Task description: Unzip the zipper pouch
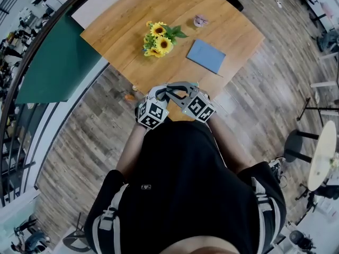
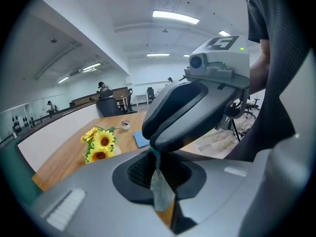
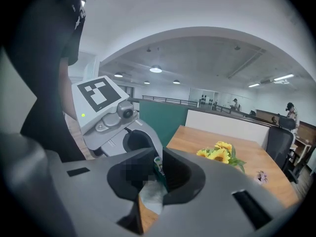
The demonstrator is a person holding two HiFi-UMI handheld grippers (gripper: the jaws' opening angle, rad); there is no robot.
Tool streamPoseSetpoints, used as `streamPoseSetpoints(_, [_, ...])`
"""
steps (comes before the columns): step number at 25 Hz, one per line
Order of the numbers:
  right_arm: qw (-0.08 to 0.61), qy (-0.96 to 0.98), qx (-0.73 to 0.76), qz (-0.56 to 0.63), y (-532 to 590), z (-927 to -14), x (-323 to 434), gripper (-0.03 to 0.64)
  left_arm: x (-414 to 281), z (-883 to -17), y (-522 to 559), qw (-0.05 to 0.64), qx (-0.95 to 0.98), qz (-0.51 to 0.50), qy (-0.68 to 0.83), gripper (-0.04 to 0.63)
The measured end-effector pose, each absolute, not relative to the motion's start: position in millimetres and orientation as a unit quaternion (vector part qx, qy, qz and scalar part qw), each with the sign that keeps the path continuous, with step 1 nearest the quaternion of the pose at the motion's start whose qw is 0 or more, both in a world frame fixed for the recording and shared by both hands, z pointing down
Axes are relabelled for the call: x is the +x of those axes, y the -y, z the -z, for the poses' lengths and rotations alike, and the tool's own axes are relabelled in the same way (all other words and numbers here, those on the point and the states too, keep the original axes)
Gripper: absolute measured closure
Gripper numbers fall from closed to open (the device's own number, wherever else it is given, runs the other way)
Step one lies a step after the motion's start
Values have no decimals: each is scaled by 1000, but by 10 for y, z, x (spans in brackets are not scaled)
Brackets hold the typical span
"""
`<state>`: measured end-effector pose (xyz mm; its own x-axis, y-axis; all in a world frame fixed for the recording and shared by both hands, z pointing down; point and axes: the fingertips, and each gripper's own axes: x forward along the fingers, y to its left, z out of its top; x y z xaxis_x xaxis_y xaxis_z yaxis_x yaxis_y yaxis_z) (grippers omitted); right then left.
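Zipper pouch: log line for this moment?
left gripper: shut on pale grey zipper pouch | right gripper: shut on green zipper pull

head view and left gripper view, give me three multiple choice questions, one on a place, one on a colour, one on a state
1. In the head view, where are the sunflowers relative to the blue flat rectangle?
A. to its left
B. on top of it
C. on the floor

2. What colour is that rectangle?
A. red
B. blue
C. yellow

3. How is the left gripper?
A. open and empty
B. shut on a sunflower
C. shut on the pouch

Answers:
1 A: the flowers lie left of it on the table, apart from it.
2 B: it is plainly blue against the wood.
3 C: the left gripper view shows the jaws together on the pouch's thin edge.
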<state>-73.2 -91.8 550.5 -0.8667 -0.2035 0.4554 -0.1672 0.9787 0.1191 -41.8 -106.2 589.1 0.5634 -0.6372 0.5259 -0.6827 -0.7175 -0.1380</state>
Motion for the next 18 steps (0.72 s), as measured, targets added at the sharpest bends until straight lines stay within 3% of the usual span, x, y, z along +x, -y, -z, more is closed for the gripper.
streamPoseSetpoints(18, [211, 967, 142, 27, 831, -5481, -611, 575, -556, -5967, 928, 39, 876, -284, 388, 571])
